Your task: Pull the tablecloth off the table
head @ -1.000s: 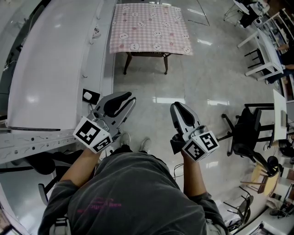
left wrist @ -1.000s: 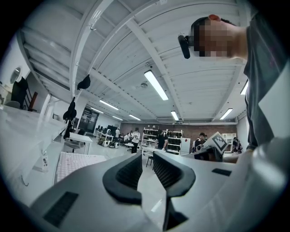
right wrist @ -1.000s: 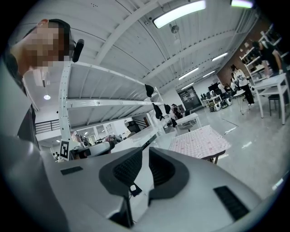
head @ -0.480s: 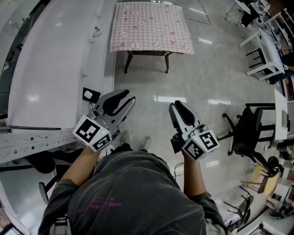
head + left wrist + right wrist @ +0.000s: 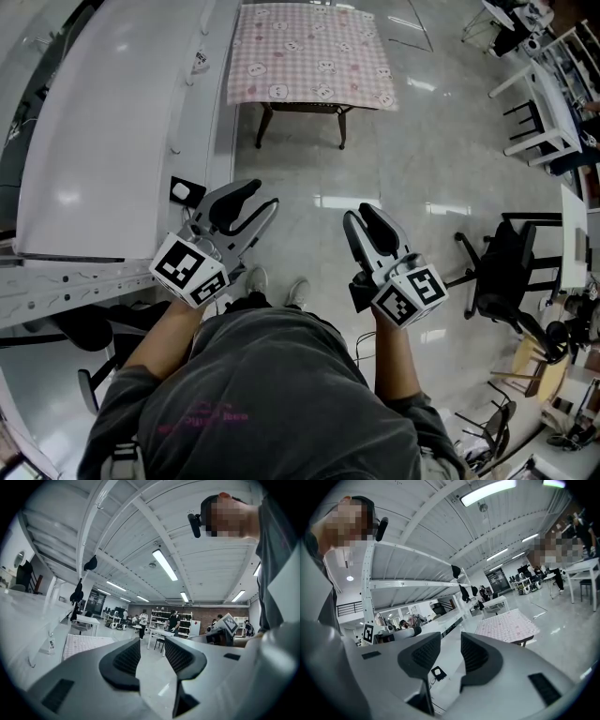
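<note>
Both grippers in the air at waist height, nowhere near the work.

L gripper (image 5: 261,194) (image 5: 151,646): jaws part open, narrow gap, nothing between the pads, only floor shows through. R gripper (image 5: 361,214) (image 5: 450,641): same, small gap, empty. Marker cubes sit at the rear by the person's hands.

Tablecloth (image 5: 309,52): pink check w/ small white figures, spread flat over a small table (image 5: 260,128) w/ dark legs, edges hanging over the sides. It lies straight ahead of the person and well apart from both grippers, w/ bare glossy floor (image 5: 309,178) between. No contact.

L gripper view: cloth (image 5: 84,644) shows low, left of the jaws, far off. R gripper view: cloth (image 5: 506,626) shows right of the jaws, also far off.

Surroundings: long white bench (image 5: 112,122) runs along the person's left, just beside the L gripper. Small black/white square thing (image 5: 186,192) on the floor by the bench foot. Black office chair (image 5: 502,272) to the right. Person's shoes (image 5: 272,286) visible between the grippers, toes pointing at the table.
</note>
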Demonstrator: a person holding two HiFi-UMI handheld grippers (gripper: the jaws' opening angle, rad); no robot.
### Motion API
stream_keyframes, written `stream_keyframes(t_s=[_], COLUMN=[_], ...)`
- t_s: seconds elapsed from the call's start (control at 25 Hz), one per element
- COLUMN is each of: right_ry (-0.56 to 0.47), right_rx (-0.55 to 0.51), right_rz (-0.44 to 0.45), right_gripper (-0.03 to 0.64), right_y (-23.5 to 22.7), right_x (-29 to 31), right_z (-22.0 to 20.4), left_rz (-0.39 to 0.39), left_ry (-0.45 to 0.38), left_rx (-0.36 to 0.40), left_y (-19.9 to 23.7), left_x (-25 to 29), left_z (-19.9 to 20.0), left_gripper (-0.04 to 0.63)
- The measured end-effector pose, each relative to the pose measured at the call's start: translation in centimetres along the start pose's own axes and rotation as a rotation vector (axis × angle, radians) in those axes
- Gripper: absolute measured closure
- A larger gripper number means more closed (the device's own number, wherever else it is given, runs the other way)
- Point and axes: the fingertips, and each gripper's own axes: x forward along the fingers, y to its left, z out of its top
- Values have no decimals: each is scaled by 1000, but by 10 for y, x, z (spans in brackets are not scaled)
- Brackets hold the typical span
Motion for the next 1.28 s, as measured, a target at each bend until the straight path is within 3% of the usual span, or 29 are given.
stream_keyframes(t_s=[0.56,1.28], right_ry=[3,13], right_rx=[14,41], right_rz=[2,61], right_gripper=[463,463], right_y=[-9,-58], right_x=[-14,-62], right_z=[-4,-10], left_rz=[14,56], left_ry=[20,32], left_rx=[-11,-7], left_y=[-12,-68], left_x=[5,43], left_z=[-11,-34], left_gripper=[390,387])
